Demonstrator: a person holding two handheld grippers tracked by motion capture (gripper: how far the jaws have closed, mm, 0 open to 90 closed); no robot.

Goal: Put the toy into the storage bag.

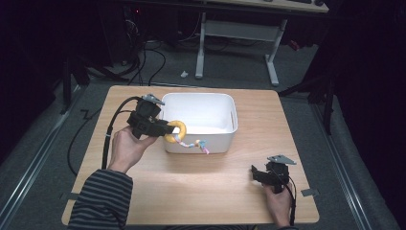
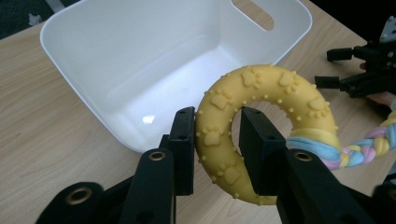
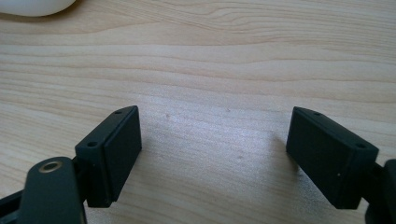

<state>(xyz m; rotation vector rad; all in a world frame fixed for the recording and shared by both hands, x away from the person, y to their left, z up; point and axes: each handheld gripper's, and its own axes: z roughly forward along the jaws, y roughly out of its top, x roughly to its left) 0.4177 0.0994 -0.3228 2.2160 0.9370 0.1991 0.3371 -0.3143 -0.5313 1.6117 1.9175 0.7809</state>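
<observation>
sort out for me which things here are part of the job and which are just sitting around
In the job:
- yellow ring toy with braided rope tail
- left hand-held gripper, shut on the ring
- white bin, empty inside

Just around:
- right hand-held gripper, open over the bare wooden table
- desk frame behind

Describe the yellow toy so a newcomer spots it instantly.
Start at the white bin on the wooden table. At its front left corner, the left claw grips a yellow ring toy. It is the only yellow thing, studded with raised paw prints, with a pastel braided rope tied to it.
</observation>
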